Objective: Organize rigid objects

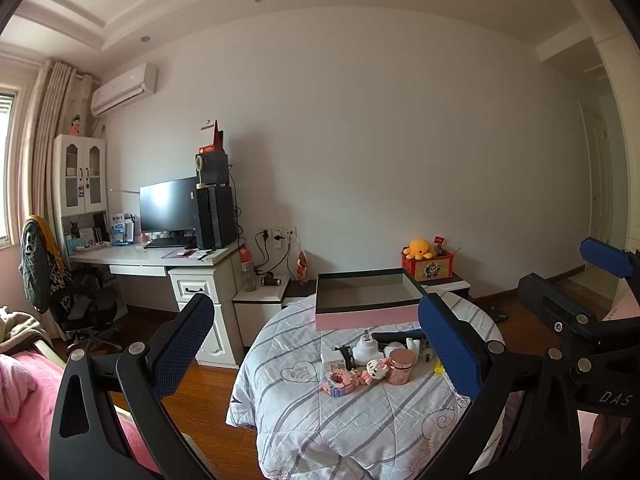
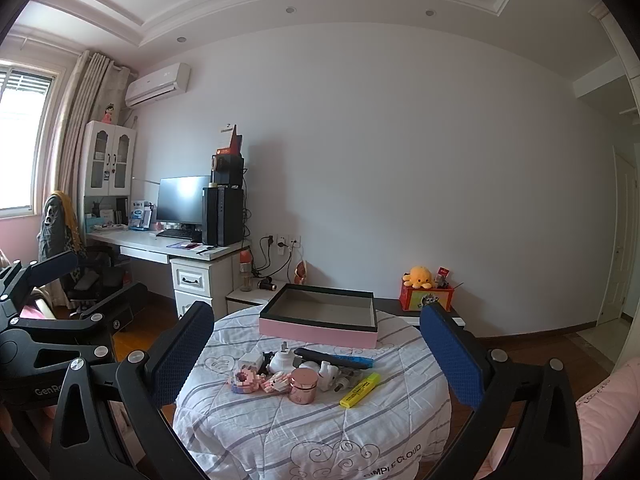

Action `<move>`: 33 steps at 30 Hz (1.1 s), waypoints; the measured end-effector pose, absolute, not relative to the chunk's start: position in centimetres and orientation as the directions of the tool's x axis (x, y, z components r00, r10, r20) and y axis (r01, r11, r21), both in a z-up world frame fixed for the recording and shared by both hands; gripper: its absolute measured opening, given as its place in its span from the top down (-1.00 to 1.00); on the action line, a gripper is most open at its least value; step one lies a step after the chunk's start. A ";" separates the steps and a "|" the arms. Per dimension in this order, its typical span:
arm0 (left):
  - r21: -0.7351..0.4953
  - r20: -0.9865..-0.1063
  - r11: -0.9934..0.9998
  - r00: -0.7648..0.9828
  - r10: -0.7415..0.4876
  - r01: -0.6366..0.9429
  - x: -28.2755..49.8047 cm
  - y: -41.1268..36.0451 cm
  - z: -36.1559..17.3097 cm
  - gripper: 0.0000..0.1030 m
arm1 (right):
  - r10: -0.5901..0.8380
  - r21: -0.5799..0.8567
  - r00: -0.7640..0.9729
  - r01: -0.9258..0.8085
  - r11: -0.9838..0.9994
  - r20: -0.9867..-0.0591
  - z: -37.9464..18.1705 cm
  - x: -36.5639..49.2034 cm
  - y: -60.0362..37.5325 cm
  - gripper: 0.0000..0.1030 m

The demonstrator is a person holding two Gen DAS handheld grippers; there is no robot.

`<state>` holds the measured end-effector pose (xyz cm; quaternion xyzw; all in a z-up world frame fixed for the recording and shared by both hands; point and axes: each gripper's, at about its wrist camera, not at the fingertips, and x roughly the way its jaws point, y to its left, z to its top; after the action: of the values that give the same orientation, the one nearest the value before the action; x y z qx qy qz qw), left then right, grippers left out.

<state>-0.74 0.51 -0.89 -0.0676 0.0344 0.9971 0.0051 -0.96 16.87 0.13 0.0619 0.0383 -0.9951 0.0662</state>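
Observation:
A round table with a striped quilt (image 1: 304,420) (image 2: 280,424) carries a pink open box (image 1: 366,316) (image 2: 320,330) at its far side. In front of the box lies a small pile: a rose-gold jar (image 1: 400,366) (image 2: 303,385), pink block toys (image 1: 340,382) (image 2: 246,382), white plugs (image 1: 366,350) (image 2: 280,360), a black and blue tool (image 2: 336,358) and a yellow highlighter (image 2: 360,390). My left gripper (image 1: 316,348) is open and empty, held back from the pile. My right gripper (image 2: 316,354) is open and empty, also short of the pile. Each gripper shows in the other's view.
A white desk (image 1: 160,258) with a monitor and PC tower stands at the left wall, with an office chair (image 1: 80,304) beside it. A red box with an orange plush (image 1: 426,258) sits behind the table. Pink bedding (image 1: 24,392) lies at the left.

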 end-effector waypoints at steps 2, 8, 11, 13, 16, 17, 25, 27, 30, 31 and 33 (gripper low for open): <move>0.069 -0.135 -0.998 -0.991 0.005 -0.014 -0.7 0.5 -0.9 -1.00 | -0.126 -0.068 -0.984 0.136 -0.988 -0.129 0.1 -0.9 16.8 -1.00; 0.068 -0.128 -0.998 -0.992 0.002 -0.011 -0.6 0.4 -1.0 -1.00 | -0.129 -0.065 -0.983 0.138 -0.988 -0.129 0.1 -1.0 16.9 -1.00; 0.072 -0.123 -0.997 -0.992 0.000 -0.009 -0.4 0.3 -0.9 -1.00 | -0.128 -0.067 -0.983 0.138 -0.988 -0.129 0.0 -1.1 16.9 -1.00; 0.073 -0.122 -0.997 -0.993 -0.001 -0.008 -0.4 0.3 -0.9 -1.00 | -0.128 -0.065 -0.983 0.138 -0.988 -0.129 0.0 -1.2 16.9 -1.00; 0.075 -0.123 -0.997 -0.992 -0.001 -0.008 -0.5 0.3 -1.1 -1.00 | -0.126 -0.066 -0.983 0.136 -0.989 -0.135 -0.2 -1.4 17.0 -1.00; 0.075 -0.124 -0.997 -0.992 -0.002 -0.007 -0.5 0.3 -1.1 -1.00 | -0.126 -0.067 -0.982 0.136 -0.988 -0.138 -0.2 -1.3 16.9 -1.00; 0.087 -0.148 -0.996 -0.989 -0.008 -0.005 -1.5 0.6 -2.0 -1.00 | -0.133 -0.065 -0.979 0.145 -0.987 -0.156 -0.8 -2.1 17.2 -1.00; 0.090 -0.160 -0.996 -0.987 -0.005 -0.010 -2.0 0.8 -2.4 -1.00 | -0.134 -0.061 -0.977 0.146 -0.987 -0.163 -1.1 -2.4 17.4 -1.00; 0.103 -0.190 -0.995 -0.982 -0.003 -0.017 -3.1 1.3 -3.3 -1.00 | -0.135 -0.055 -0.974 0.147 -0.988 -0.183 -1.9 -3.2 17.7 -1.00; 0.106 -0.204 -0.994 -0.979 -0.004 -0.018 -3.5 1.4 -3.6 -1.00 | -0.135 -0.054 -0.971 0.148 -0.987 -0.197 -2.3 -3.6 17.8 -1.00; 0.110 -0.235 -0.994 -0.972 -0.004 -0.022 -4.6 1.8 -4.5 -1.00 | -0.134 -0.050 -0.965 0.148 -0.988 -0.225 -3.1 -4.4 18.0 -1.00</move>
<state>-4.59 1.78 -4.50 -0.1184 0.0562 0.9914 0.0045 -4.43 18.01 -3.05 0.1110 0.0333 -0.9907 0.0712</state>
